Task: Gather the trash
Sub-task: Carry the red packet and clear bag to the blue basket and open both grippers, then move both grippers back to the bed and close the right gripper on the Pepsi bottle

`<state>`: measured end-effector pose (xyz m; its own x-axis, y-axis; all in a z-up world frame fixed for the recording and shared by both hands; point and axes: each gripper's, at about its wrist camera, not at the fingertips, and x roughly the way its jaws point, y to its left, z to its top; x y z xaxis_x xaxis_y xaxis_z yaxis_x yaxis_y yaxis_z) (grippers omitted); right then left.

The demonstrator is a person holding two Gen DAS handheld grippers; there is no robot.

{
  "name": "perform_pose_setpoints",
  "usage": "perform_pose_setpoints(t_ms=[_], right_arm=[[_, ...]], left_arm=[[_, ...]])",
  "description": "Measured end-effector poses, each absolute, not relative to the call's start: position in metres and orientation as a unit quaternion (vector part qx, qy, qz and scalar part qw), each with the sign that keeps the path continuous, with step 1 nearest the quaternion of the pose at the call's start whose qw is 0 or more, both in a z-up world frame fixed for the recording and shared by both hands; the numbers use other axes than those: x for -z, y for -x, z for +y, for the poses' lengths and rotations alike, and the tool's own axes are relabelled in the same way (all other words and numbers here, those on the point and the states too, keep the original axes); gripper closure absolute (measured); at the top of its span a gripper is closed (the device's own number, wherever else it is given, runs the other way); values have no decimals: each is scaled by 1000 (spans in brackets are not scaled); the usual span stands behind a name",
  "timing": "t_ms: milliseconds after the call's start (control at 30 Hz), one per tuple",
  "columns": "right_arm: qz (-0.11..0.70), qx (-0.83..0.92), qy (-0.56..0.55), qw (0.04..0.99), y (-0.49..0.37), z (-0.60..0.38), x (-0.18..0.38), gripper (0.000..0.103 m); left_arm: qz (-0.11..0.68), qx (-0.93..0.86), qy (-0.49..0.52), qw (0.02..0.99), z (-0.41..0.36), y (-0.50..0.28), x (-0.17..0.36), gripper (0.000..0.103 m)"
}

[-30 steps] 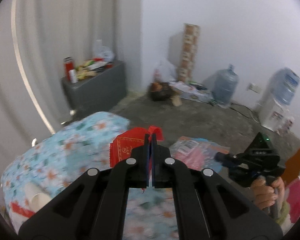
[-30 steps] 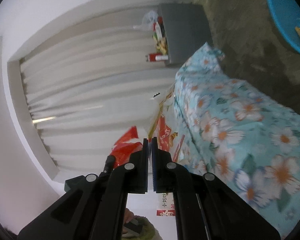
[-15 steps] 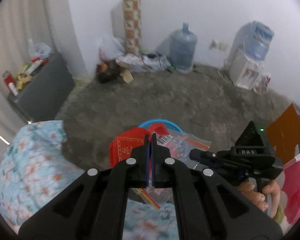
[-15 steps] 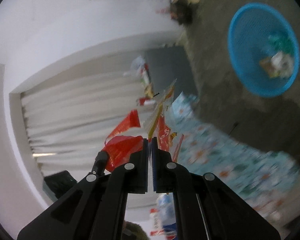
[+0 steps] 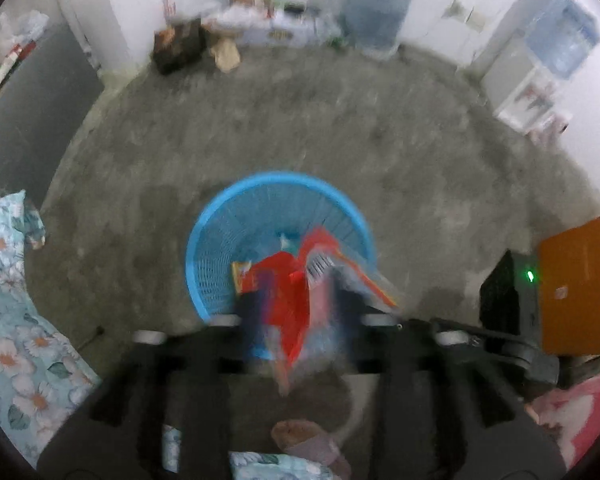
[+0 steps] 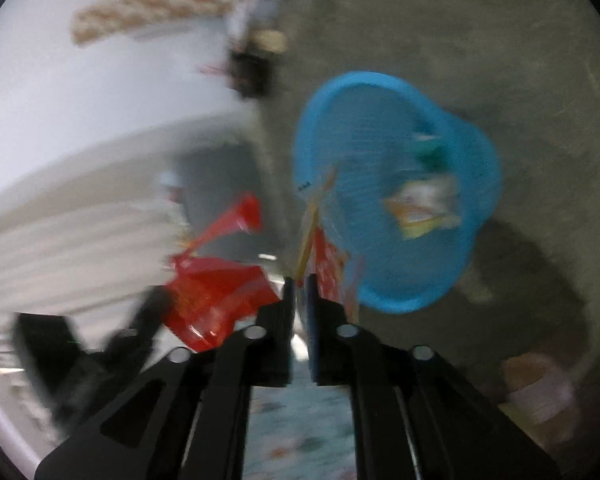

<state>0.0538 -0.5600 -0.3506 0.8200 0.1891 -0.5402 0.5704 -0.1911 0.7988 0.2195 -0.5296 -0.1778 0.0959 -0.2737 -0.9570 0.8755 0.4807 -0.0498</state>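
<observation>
A round blue mesh basket (image 5: 220, 236) stands on the concrete floor, with wrappers inside; it also shows in the right wrist view (image 6: 340, 136). My left gripper (image 5: 296, 312) is over its near rim, blurred, jaws now apart, and the red wrapper (image 5: 284, 280) hangs between them above the basket. My right gripper (image 6: 300, 284) is nearly shut on a clear and red snack wrapper (image 6: 324, 256), just beside the basket rim. The left gripper's red wrapper also shows in the right wrist view (image 6: 216, 296).
A floral bed cover (image 5: 4, 320) lies at the left. A grey cabinet (image 5: 24, 112) stands by the wall. Water bottles (image 5: 376, 4), a dispenser (image 5: 532, 76) and clutter line the far wall. An orange board (image 5: 580, 280) is at the right. A slipper (image 5: 308, 440) lies near.
Both grippers swung from the bed over to the blue basket. The left jaws, shut before, have spread apart around the red wrapper. The right gripper still pinches its wrapper.
</observation>
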Motion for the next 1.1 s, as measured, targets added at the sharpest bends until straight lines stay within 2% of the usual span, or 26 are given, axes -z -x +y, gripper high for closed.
perform_pose_setpoints(t_ms=[33, 100, 167, 333, 433, 533, 600, 700, 867, 933, 1100], right_arm=[[270, 185, -749, 576, -55, -562, 358, 63], [277, 201, -747, 569, -51, -562, 366, 62], [264, 200, -749, 574, -45, -560, 364, 56], [245, 219, -732, 597, -25, -546, 339, 55], [228, 223, -728, 607, -17, -533, 318, 54], [218, 221, -709, 633, -12, -516, 290, 44], [225, 214, -689, 655, -12, -500, 267, 43], [240, 197, -658, 686, -17, -479, 230, 41], [264, 147, -582, 755, -33, -437, 152, 35], [271, 127, -551, 779, -38, -418, 127, 29], [310, 67, -493, 810, -63, -363, 87, 28]], left_arm=[[525, 414, -293, 683, -533, -221, 185, 52], [528, 411, -291, 684, -532, -223, 192, 50], [526, 414, -288, 685, -530, -222, 193, 45], [502, 417, -298, 697, -521, -215, 173, 41], [486, 421, -289, 709, -506, -207, 138, 38], [446, 428, -302, 726, -474, -191, 89, 35], [422, 429, -304, 739, -450, -183, 60, 29], [382, 433, -289, 764, -394, -170, 4, 25], [326, 408, -190, 831, -257, -156, -80, 19], [309, 374, -156, 860, -194, -153, -99, 19], [297, 234, -93, 921, -48, -145, -107, 19]])
